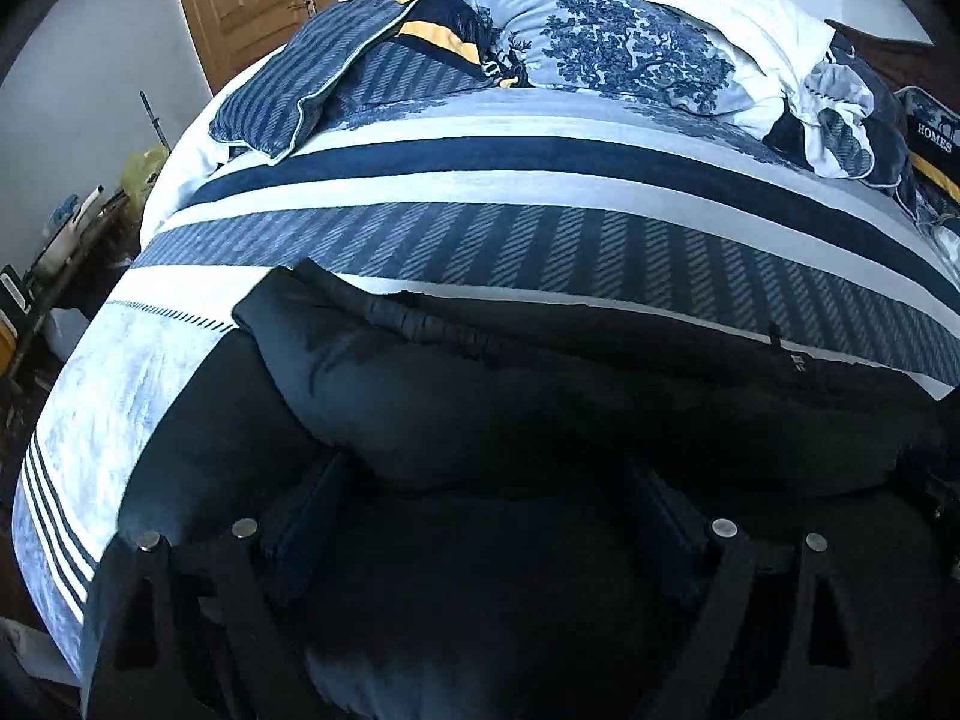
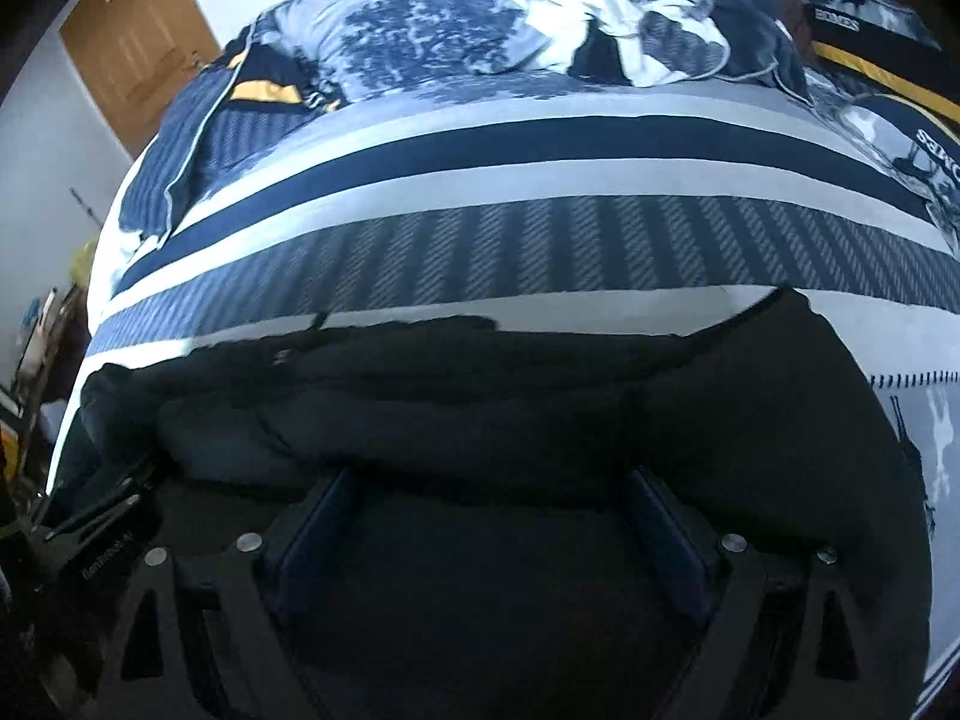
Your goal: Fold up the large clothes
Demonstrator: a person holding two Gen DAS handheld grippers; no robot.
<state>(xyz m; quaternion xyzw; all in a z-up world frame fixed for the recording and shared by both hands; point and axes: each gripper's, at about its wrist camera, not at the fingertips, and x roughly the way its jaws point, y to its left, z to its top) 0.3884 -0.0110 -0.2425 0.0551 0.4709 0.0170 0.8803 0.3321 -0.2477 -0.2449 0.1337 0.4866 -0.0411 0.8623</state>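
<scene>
A large dark garment (image 1: 540, 384) lies across the near part of a bed with a blue and white striped cover (image 1: 540, 180). It also shows in the right wrist view (image 2: 510, 396). My left gripper (image 1: 486, 480) is open, its fingers (image 1: 312, 516) wide apart at the garment's near edge, low over the cloth. My right gripper (image 2: 492, 486) is open too, fingers (image 2: 318, 528) spread at the same near edge, further right. Part of the left gripper's body (image 2: 96, 540) shows at the lower left of the right wrist view. The cloth under the jaws is in deep shadow.
A bunched tree-print duvet and pillows (image 1: 630, 48) lie at the head of the bed. A brown door (image 1: 252, 0) stands at the back left. Cluttered shelves and a yellow bag (image 1: 90, 222) are left of the bed. A dark box marked HOMES (image 1: 933, 138) sits far right.
</scene>
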